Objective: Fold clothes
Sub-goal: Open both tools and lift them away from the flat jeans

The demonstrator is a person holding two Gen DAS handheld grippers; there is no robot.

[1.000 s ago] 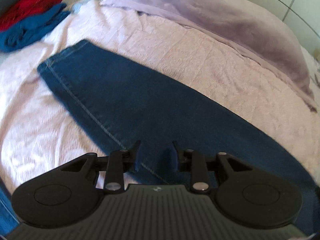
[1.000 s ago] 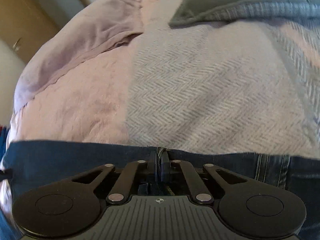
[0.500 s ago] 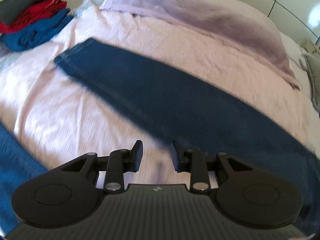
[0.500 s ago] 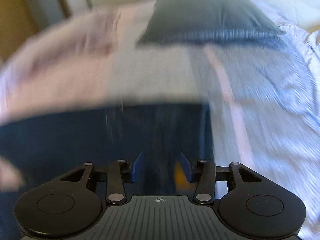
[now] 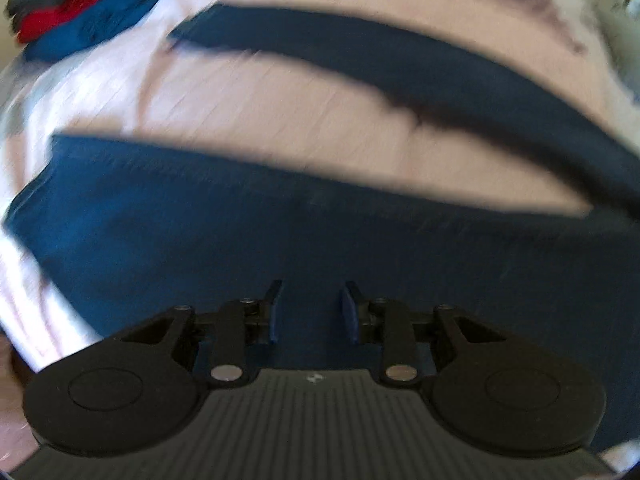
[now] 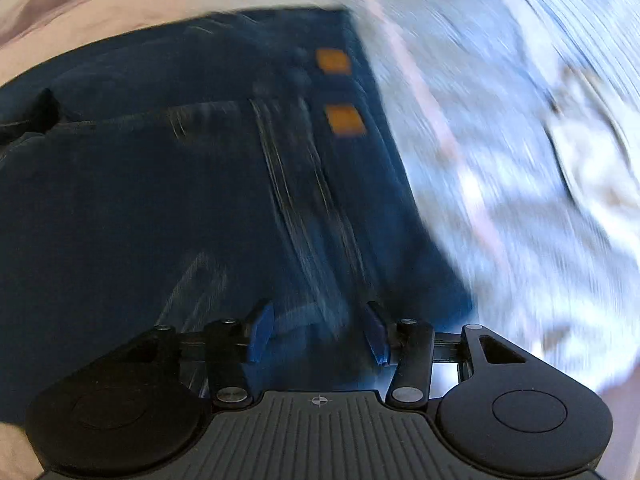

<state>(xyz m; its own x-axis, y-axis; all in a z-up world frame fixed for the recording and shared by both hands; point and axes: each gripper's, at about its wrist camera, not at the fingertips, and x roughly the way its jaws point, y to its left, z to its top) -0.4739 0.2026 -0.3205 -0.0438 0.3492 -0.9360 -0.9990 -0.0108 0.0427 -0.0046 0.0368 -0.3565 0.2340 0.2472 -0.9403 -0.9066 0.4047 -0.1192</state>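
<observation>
**Both tongs free above dark denim jeans spread on a bed**

A second ago the right tongs were clamped on the waistband of the jeans; now they stand wide apart, gripping nothing, over the waist end, where two orange patches and pale seam stitching show at upper centre. The left tongs, equally wide and empty, have drawn back from the far leg and hover over the near one filling the lower frame; the far leg runs as a dark band across the top. The legs lie apart on the pale pink textured bedspread, so the lengthwise fold looks not yet made. A red-and-blue stack of clothes sits at upper left. Both views are motion-blurred.
</observation>
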